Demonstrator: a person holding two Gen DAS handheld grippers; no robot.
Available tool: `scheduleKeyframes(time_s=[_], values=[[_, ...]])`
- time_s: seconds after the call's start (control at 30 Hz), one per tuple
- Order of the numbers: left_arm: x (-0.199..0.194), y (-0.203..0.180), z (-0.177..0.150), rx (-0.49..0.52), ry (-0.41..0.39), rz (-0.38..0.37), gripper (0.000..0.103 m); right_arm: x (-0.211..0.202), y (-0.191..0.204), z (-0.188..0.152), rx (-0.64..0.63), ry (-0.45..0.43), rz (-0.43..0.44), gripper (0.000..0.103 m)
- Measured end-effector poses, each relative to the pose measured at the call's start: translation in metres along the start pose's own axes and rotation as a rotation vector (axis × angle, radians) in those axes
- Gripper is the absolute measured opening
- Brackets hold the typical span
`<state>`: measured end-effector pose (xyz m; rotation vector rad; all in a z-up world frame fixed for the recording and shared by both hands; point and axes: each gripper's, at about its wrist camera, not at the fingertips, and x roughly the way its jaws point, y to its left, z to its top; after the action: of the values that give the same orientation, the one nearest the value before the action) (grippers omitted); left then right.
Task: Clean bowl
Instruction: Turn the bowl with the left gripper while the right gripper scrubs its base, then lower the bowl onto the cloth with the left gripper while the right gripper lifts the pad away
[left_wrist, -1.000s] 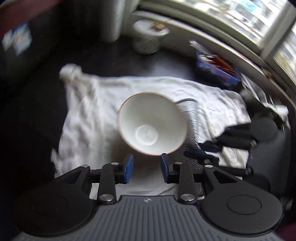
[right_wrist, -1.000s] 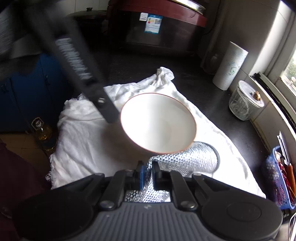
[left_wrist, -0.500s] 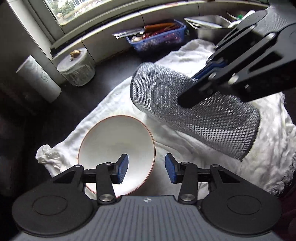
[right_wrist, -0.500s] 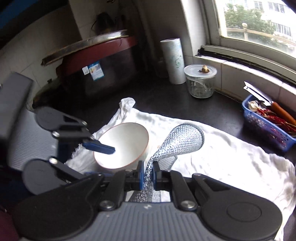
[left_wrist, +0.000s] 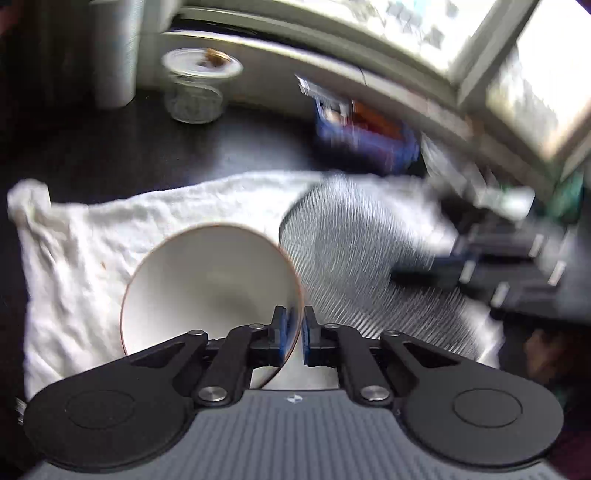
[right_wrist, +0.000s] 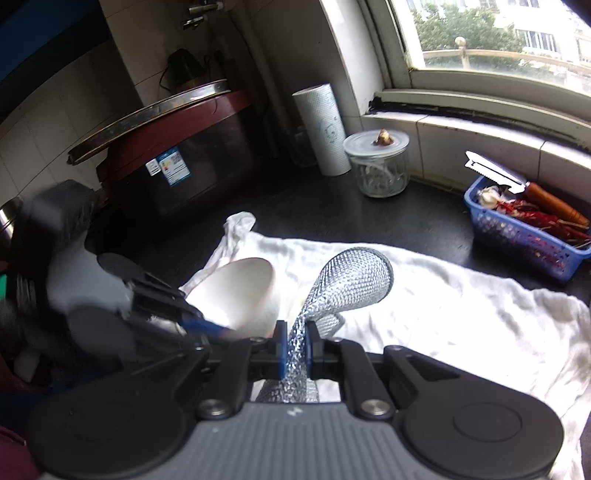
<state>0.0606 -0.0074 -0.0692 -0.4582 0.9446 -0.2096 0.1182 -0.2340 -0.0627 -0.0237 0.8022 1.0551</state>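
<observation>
The left gripper (left_wrist: 294, 334) is clamped on the rim of the white bowl (left_wrist: 210, 288), holding it tipped over the white cloth (left_wrist: 74, 258). The right gripper (right_wrist: 296, 345) pinches the silver mesh scrubber (right_wrist: 351, 284), which lies just beside the bowl, on its outer wall. My guess is the mesh must swing leftward over the rim to reach inside.

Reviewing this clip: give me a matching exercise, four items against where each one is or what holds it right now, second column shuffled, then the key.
Items:
1. bowl
2. mesh scrubbing cloth
3. glass jar
4. blue basket

Places:
A. by the windowsill, holding red chillies
B. rim pinched in the left gripper
C. clamped in the right gripper
D. beside the paper towel roll, lid on

Pairs: 1-B, 2-C, 3-D, 4-A
</observation>
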Motion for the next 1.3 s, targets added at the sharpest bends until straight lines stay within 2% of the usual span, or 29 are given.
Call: scheduleKeyframes(time_s=[0.07,0.13,0.2,0.27,0.37,0.43,0.47,0.57,0.6,0.67,0.83,0.87,0.9,1.0,1.17,1.3], values=[[-0.014,0.032,-0.002,-0.231,-0.072,-0.153,0.005,0.001,0.007,0.001,-0.067,0.008,-0.003,0.012],[-0.021,0.053,-0.010,-0.364,-0.148,-0.251,0.005,0.006,0.013,0.002,-0.122,0.028,-0.010,0.012],[-0.022,0.064,-0.016,-0.414,-0.153,-0.248,0.005,0.017,0.019,0.001,-0.186,0.073,-0.018,0.012],[-0.021,0.063,-0.020,-0.374,-0.118,-0.189,0.005,0.029,0.026,-0.002,-0.266,0.127,-0.037,0.012],[-0.027,0.040,-0.018,-0.215,-0.121,-0.118,0.007,0.040,0.027,-0.005,-0.314,0.172,-0.049,0.012],[-0.029,0.019,-0.017,-0.103,-0.089,-0.107,0.015,0.042,0.024,-0.003,-0.302,0.172,-0.014,0.012],[-0.030,0.010,-0.019,-0.060,-0.073,-0.101,0.025,0.043,0.024,-0.002,-0.309,0.176,-0.005,0.012],[-0.026,0.003,-0.024,-0.100,-0.058,-0.142,0.040,0.049,0.029,-0.002,-0.350,0.198,0.021,0.012],[-0.023,0.003,-0.025,-0.125,-0.051,-0.156,0.042,0.050,0.030,-0.002,-0.355,0.205,0.029,0.012],[-0.017,0.000,-0.027,-0.141,-0.054,-0.150,0.042,0.053,0.032,-0.004,-0.351,0.213,0.050,0.013],[0.007,-0.002,-0.027,-0.142,-0.054,-0.045,0.042,0.057,0.033,-0.009,-0.365,0.237,0.067,0.013],[0.012,0.000,-0.026,-0.138,-0.056,-0.018,0.035,0.056,0.030,-0.009,-0.363,0.234,0.061,0.013],[0.015,0.002,-0.026,-0.136,-0.051,-0.011,0.010,0.055,0.028,-0.009,-0.360,0.230,0.055,0.013],[0.016,0.024,-0.024,-0.182,-0.067,-0.100,0.007,0.056,0.024,-0.006,-0.383,0.227,0.028,0.013],[0.009,0.068,-0.019,-0.326,-0.126,-0.321,0.005,0.068,0.019,-0.004,-0.466,0.250,0.002,0.013],[0.012,0.086,-0.020,-0.385,-0.130,-0.407,0.005,0.080,0.018,-0.002,-0.523,0.265,0.007,0.012]])
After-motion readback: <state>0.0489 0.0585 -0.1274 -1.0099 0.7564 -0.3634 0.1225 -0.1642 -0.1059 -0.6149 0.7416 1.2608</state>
